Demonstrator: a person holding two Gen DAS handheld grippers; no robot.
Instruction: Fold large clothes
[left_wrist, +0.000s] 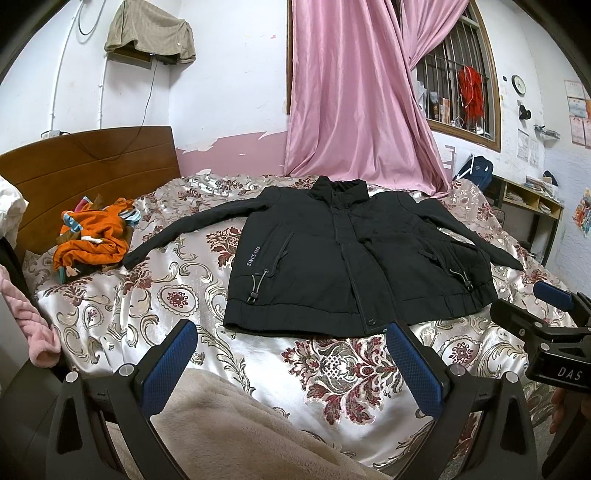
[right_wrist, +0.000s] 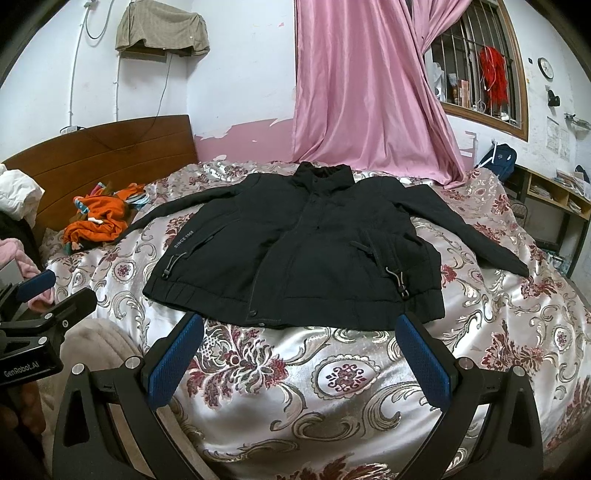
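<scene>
A black padded jacket (left_wrist: 343, 254) (right_wrist: 295, 251) lies flat and front-up on the bed, collar toward the curtain, both sleeves spread out to the sides. My left gripper (left_wrist: 291, 334) hovers open just short of the jacket's hem, nothing between its blue pads. My right gripper (right_wrist: 299, 326) is open too, at the hem near the jacket's right half. Each gripper shows at the edge of the other's view: the right gripper (left_wrist: 532, 299) and the left gripper (right_wrist: 61, 290).
The bed carries a shiny floral bedspread (left_wrist: 155, 295) (right_wrist: 369, 387). An orange clothes heap (left_wrist: 94, 236) (right_wrist: 98, 218) lies by the wooden headboard (left_wrist: 88, 166). A beige fleece blanket (left_wrist: 229, 428) covers the near edge. A pink curtain (left_wrist: 351, 92) hangs behind; shelves (left_wrist: 532, 199) stand at right.
</scene>
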